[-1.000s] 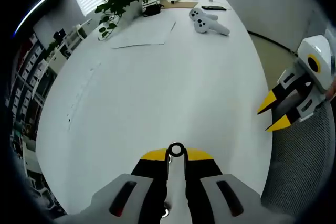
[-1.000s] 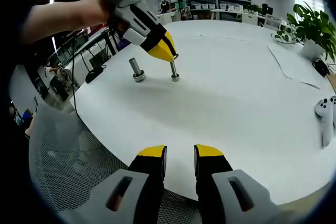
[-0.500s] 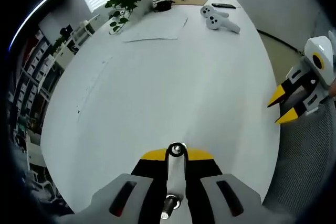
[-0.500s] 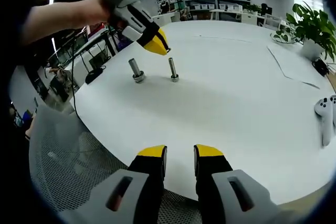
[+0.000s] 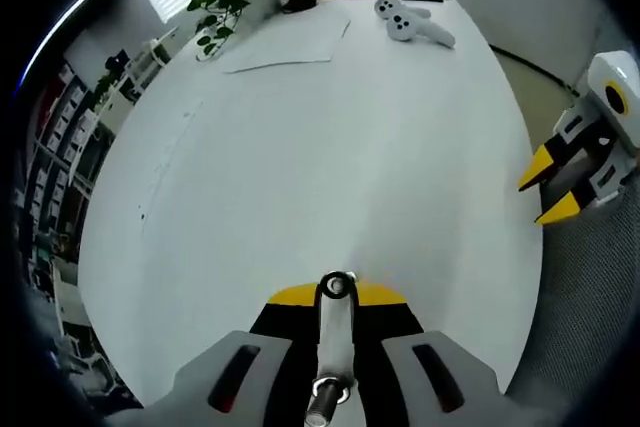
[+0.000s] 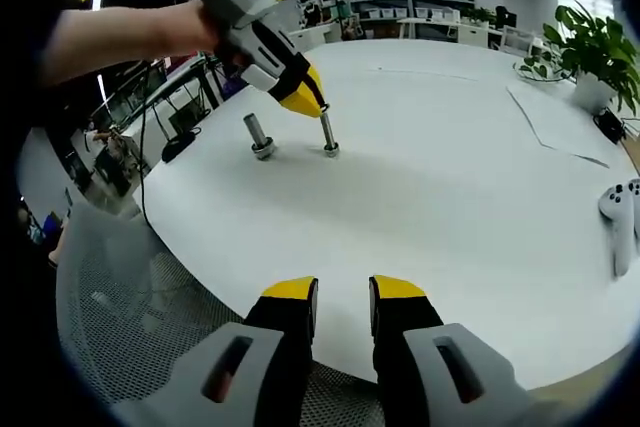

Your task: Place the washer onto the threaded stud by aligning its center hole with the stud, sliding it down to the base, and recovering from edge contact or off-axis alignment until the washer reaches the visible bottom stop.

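My left gripper (image 5: pixel 335 297) is closed narrow on the washer (image 5: pixel 336 277), a small flat metal ring pinched by its rim between the yellow tips. Right under it, running back between my jaws toward 6 o'clock, is the stud (image 5: pixel 334 342), a slim upright grey rod with a wider collar at its foot.

In the right gripper view the left gripper (image 6: pixel 303 99) sits at the top of that stud (image 6: pixel 327 133), at about 12 o'clock from my right gripper (image 6: pixel 343 297). The right one has a narrow gap between its tips and holds nothing. Whether the hole is already over the stud's tip I can't tell; the ring is too small in either view.

I'd judge the washer light, stiff and slick, so it should slip or tilt easily in a pinch. The grip belongs on the outer rim, away from the hole, held level so it does not catch on the threads. If it snags on an edge, I'd guess a small wiggle will free it rather than a push.

A second, thicker stud (image 6: pixel 258 135) stands just beside the first, at its 9 o'clock. Both stand on the white table (image 6: pixel 450 177). Farther out are a sheet of paper (image 6: pixel 560 122) at 2 o'clock, a potted plant (image 6: pixel 600 47) beyond it, and a white game controller (image 6: pixel 622 215) at 3 o'clock.
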### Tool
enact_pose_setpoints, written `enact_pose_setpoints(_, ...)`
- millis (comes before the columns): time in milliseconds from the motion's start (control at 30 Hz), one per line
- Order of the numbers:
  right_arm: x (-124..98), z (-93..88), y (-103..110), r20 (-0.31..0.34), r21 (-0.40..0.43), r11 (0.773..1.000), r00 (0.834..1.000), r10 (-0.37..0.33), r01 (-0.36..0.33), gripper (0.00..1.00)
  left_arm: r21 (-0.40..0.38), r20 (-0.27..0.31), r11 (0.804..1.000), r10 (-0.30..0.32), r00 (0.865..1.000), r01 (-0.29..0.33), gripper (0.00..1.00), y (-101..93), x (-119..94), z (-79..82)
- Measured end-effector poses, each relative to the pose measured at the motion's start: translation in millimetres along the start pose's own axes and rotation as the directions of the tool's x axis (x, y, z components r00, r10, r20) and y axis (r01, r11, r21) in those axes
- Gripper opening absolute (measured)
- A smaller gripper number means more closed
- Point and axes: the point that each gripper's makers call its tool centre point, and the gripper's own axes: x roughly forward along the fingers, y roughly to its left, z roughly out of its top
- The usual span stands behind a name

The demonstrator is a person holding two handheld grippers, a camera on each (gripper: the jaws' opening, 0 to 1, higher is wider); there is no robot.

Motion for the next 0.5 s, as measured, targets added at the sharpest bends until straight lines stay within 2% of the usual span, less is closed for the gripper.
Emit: enact_pose_setpoints(500,-0.5,-0.4,-0.3,-0.004,0.004,1.0,1.0,-0.002,0.002,0.24,0.012,-0.068,0.999,-0.04,0.997,0.041,0.09,-9.1,32.0,-15.4)
